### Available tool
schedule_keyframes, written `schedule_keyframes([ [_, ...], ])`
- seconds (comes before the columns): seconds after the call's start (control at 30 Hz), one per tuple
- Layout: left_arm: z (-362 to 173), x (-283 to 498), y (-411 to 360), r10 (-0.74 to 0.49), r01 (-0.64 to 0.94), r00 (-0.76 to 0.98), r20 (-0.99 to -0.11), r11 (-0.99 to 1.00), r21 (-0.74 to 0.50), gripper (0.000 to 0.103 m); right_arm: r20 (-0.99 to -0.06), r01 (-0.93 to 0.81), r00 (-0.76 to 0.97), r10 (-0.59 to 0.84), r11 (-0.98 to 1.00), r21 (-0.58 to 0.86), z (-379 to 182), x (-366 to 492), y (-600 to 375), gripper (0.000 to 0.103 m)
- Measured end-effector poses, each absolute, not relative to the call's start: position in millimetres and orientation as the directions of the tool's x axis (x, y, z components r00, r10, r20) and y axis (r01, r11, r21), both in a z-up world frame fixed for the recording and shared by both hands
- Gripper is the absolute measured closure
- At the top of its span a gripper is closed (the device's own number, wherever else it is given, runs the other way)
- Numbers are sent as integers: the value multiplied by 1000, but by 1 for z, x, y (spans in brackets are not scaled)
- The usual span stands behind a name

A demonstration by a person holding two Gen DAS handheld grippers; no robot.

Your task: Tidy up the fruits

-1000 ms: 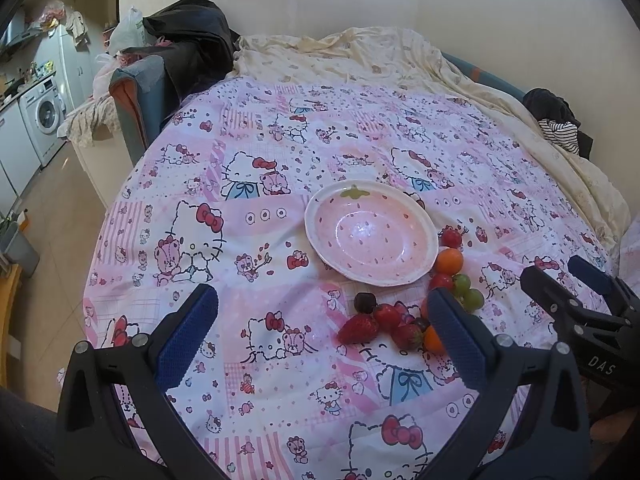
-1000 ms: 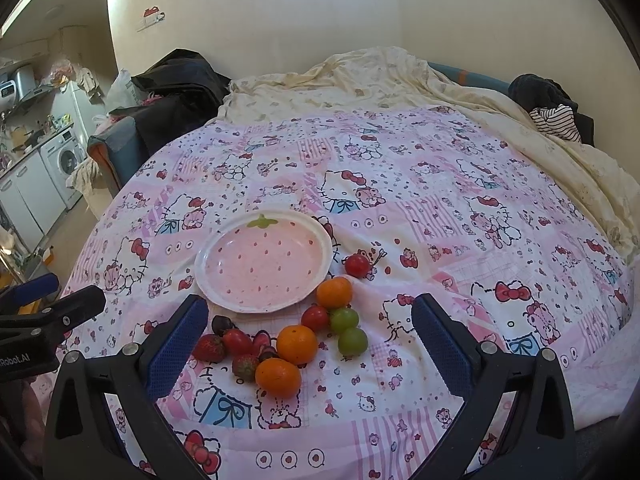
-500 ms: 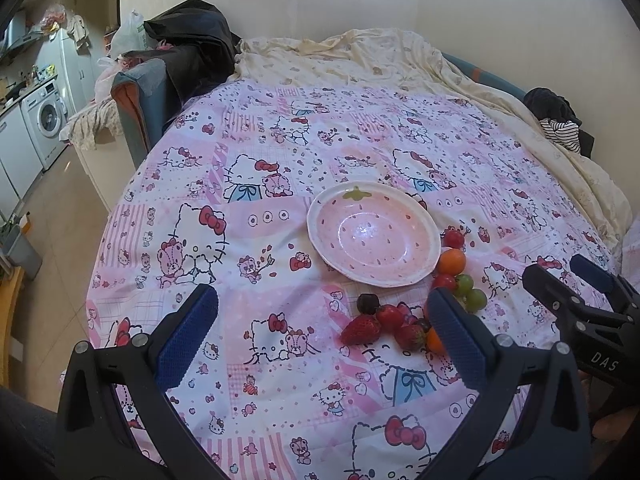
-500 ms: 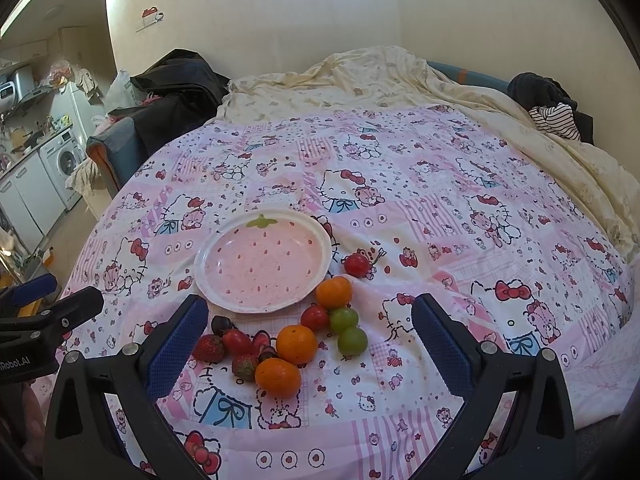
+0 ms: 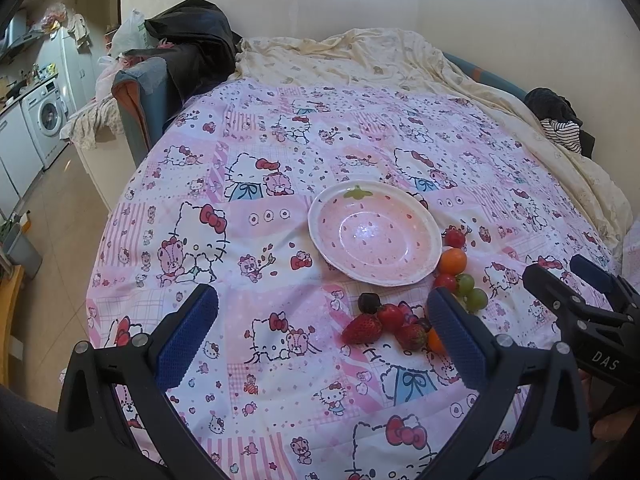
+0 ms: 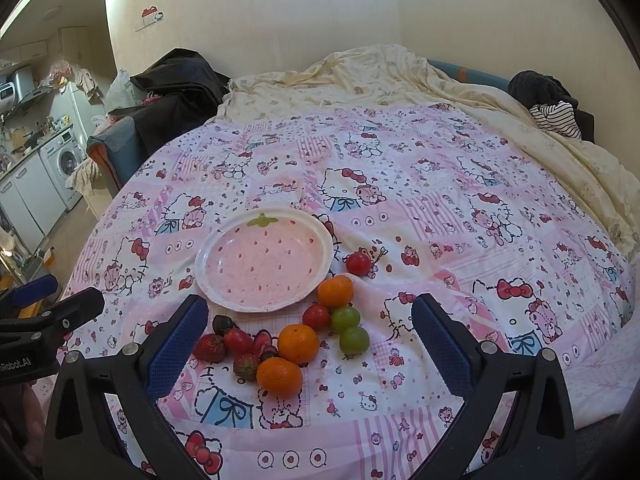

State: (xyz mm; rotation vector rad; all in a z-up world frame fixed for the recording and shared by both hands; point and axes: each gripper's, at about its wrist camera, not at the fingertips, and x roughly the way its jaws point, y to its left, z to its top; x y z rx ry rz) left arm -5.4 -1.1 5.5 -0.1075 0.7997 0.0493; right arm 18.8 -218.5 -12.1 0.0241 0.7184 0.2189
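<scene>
An empty pink strawberry-pattern plate [image 5: 376, 236] [image 6: 264, 260] sits on the Hello Kitty bedspread [image 5: 280, 184]. Loose fruit lies just in front and to the right of it: strawberries [image 6: 210, 347] [image 5: 362, 329], a dark grape [image 6: 222, 323], oranges [image 6: 298, 343] [image 5: 452, 260], green grapes [image 6: 354, 339] [image 5: 476, 299] and cherry tomatoes [image 6: 358, 263] [image 5: 455, 237]. My left gripper [image 5: 320, 336] is open and empty, held above the bedspread near the fruit. My right gripper [image 6: 310, 344] is open and empty, with the fruit pile in view between its fingers.
A cream blanket [image 6: 380, 80] lies crumpled at the far side of the bed. Dark clothes [image 5: 192, 40] are piled at the back left and a striped garment [image 6: 556, 116] at the back right. The bed's left edge drops to a floor with a washing machine [image 5: 44, 116].
The left gripper has drifted slightly, so the plate and fruit sit a little lower and to the right in its view. The right gripper view is nearly unchanged.
</scene>
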Motion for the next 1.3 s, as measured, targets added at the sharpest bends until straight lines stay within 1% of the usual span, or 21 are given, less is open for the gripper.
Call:
schedule_keyframes([
  [1.0,-1,-6,7,6,-90,684,-730,993,-76,0,-665,-187,716,213,976,112,-17,20,-216,0],
  [1.1,-4,9,12,-3,-83,649,-760,994,-74,0,-680,-183,698,223,974,132,-17,27,-222,0],
  [1.2,-11,29,21,29,-96,597,-802,995,-35,0,-723,-199,642,258,966,168,-20,45,-231,0],
  [1.3,-24,43,31,29,-123,536,-844,991,-44,0,-747,-167,607,272,962,214,-22,65,-246,0],
])
